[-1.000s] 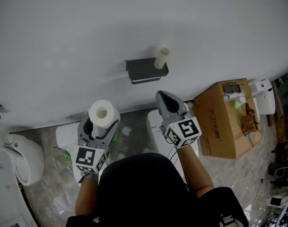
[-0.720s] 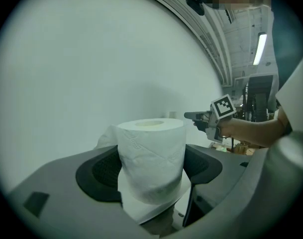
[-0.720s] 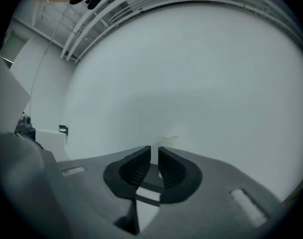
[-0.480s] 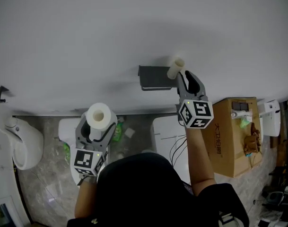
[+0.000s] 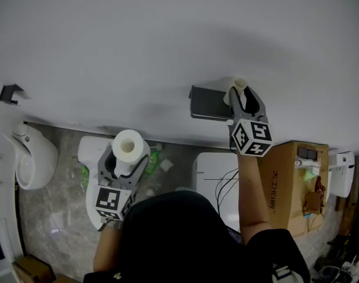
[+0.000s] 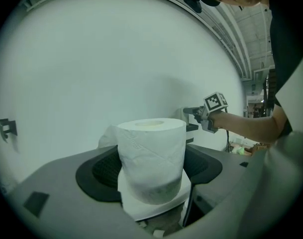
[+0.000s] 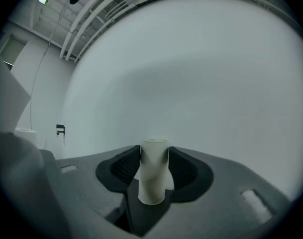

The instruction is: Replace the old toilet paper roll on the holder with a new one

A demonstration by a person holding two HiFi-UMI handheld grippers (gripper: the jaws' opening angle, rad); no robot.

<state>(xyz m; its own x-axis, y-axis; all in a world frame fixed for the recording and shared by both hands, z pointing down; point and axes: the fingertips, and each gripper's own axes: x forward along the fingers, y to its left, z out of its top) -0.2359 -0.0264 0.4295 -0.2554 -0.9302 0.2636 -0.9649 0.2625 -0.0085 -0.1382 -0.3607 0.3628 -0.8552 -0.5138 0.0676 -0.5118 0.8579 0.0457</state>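
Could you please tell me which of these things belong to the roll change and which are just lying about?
Part of the job: new toilet paper roll in the left gripper; empty cardboard tube between the jaws of the right gripper, which have just been opening; dark wall holder.
Lying about: cardboard box; small dark wall bracket; green item on the floor.

Resting on the grey stone floor (image 5: 55,211): a cardboard box (image 5: 285,187) (clutter on top), a white unit (image 5: 211,170), green litter (image 5: 152,161).
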